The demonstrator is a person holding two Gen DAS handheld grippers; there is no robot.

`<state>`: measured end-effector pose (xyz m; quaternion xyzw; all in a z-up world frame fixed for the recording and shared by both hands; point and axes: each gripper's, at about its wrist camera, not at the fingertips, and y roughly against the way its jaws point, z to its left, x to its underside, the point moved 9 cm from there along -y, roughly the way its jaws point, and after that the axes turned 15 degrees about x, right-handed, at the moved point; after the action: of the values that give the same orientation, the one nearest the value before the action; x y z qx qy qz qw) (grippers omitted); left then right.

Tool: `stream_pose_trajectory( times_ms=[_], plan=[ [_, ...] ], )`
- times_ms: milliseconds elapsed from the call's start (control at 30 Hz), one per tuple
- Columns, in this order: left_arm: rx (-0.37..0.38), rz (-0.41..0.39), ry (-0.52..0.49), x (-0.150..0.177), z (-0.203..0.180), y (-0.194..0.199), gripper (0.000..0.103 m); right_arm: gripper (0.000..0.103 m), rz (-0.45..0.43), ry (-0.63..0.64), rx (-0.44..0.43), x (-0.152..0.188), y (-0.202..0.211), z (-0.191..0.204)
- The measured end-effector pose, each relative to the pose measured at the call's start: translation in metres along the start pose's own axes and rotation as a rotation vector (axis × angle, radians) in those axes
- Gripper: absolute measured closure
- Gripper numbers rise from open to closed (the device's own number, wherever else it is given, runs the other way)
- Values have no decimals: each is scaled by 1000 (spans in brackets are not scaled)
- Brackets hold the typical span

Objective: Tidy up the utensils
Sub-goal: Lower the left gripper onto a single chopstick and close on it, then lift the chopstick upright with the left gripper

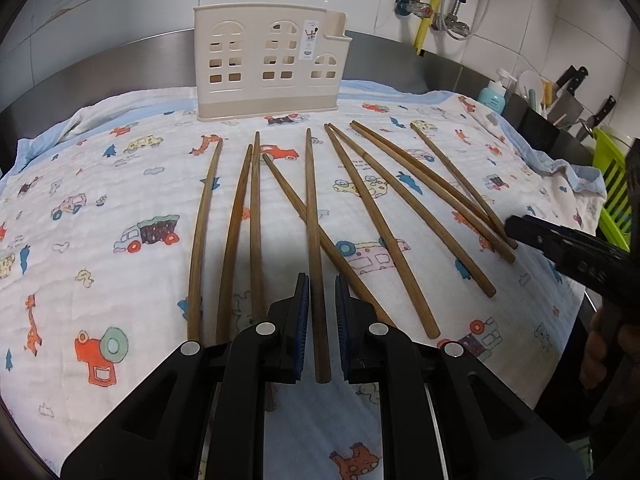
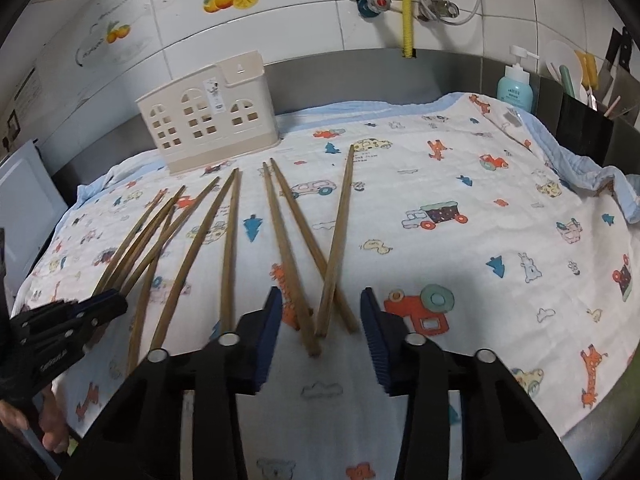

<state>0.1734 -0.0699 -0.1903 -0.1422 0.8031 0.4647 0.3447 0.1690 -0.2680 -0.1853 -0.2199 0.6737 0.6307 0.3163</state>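
Note:
Several brown wooden chopsticks (image 1: 360, 216) lie fanned out on a cartoon-printed cloth (image 1: 100, 184). A beige utensil holder (image 1: 269, 62) with window cut-outs stands upright at the cloth's far edge; it also shows in the right wrist view (image 2: 208, 120). My left gripper (image 1: 322, 280) is open, its blue pads on either side of one chopstick (image 1: 314, 220) without touching it. My right gripper (image 2: 320, 300) is open above the near ends of three crossed chopsticks (image 2: 332, 264). The left gripper also shows in the right wrist view (image 2: 100, 308), and the right gripper in the left wrist view (image 1: 516, 228).
Tiled wall with pipes and a yellow hose (image 2: 406, 8) behind. A blue soap bottle (image 2: 515, 86), a black knife rack (image 1: 560, 100) and a green dish rack (image 1: 614, 188) stand to the right. A steel counter rim (image 1: 100, 72) surrounds the cloth.

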Motion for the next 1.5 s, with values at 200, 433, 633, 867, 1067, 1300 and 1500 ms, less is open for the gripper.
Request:
stream_pose_trajectory(
  times_ms=[200,433,633,867,1067,1300,1500],
  plan=[
    [22,5,7,0,-1,-3,90,83,17,-13,14,-8,-17,0],
    [36,12,22,1,1,-7,90,90,39,-23,22,-14,-30,2],
    [39,13,30,2,4,-7,90,95,42,-32,26,-18,-35,2],
    [21,26,31,1,5,-8,95,96,28,-32,37,-20,-33,-2],
    [8,15,60,-3,9,-4,97,96,-23,-16,35,-26,-14,-4],
    [-4,-45,43,-17,3,20,98,96,-117,23,42,-42,23,-6],
    [6,-103,21,-34,-6,45,98,96,-200,65,36,-64,56,-4]
  ],
)
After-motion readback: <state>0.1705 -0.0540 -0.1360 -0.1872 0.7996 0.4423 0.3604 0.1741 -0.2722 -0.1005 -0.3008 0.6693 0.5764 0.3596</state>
